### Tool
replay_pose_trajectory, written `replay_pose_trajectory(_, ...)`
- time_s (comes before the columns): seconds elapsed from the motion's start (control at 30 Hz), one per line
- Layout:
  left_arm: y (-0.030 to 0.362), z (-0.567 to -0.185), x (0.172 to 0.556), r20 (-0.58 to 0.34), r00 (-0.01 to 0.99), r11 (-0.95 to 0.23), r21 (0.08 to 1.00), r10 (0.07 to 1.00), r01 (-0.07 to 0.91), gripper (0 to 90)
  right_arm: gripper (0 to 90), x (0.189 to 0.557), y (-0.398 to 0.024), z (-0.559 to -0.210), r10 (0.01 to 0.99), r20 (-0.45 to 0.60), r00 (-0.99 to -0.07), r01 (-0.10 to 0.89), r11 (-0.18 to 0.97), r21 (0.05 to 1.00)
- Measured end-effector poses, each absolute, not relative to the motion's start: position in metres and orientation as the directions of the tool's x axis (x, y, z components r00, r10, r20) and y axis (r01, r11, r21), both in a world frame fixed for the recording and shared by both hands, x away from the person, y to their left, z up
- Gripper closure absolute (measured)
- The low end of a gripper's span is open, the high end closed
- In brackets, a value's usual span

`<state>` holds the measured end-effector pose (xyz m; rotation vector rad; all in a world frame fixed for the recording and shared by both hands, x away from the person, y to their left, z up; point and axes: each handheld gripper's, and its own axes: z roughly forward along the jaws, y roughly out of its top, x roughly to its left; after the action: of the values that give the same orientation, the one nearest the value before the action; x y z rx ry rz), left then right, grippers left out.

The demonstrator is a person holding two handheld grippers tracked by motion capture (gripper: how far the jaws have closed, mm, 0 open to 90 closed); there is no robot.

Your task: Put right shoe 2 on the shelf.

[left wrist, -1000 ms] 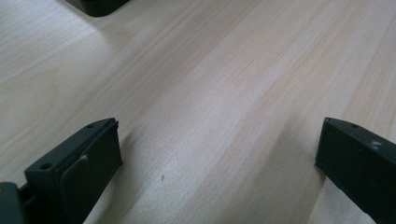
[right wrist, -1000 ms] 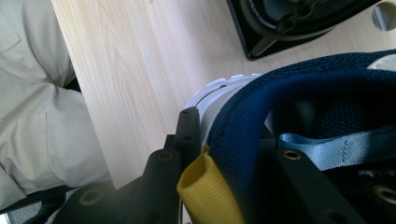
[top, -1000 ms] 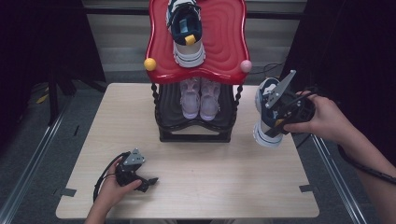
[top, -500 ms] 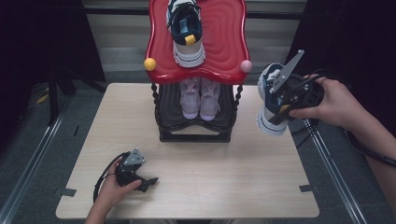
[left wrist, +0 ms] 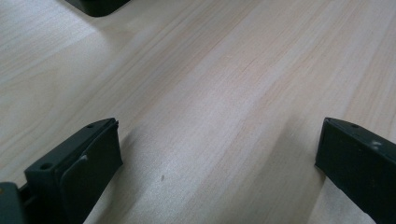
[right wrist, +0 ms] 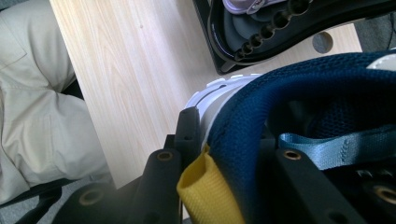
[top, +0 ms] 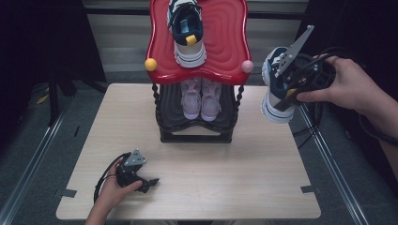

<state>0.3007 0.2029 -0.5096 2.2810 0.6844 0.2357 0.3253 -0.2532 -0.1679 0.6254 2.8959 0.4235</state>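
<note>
Beyond the pale wooden table's (top: 263, 183) edge I'm pinching a navy-and-white mesh sneaker (top: 274, 96) in my right gripper (top: 293, 77); its collar hold, seemingly thin, risks slipping

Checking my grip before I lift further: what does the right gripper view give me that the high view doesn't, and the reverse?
Right gripper view: the jaws clamp the navy collar beside a yellow tab, with a light blue strap inside. High view: the red top shelf carrying the matching shoe, and the left gripper on the table. Both: the held shoe, the black lower shelf and the pale shoes on it.
</note>
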Motion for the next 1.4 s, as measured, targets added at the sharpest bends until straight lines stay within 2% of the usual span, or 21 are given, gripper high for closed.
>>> replay_pose_trajectory(0.83, 0.203, -0.510, 0.300, -0.030, 0.838, -0.588, 0.700, 0.544, 0.406, 0.0, 71.7, 0.342, -0.234, -0.096, 0.431, -0.128, -0.893, 0.382, 0.878, 0.288)
replay_pose_trajectory(1.4, 0.203, -0.510, 0.301, -0.027, 0.840, -0.592, 0.697, 0.541, 0.404, 0.0, 71.2, 0.365, -0.196, -0.079, 0.407, -0.145, -0.902, 0.352, 0.887, 0.299)
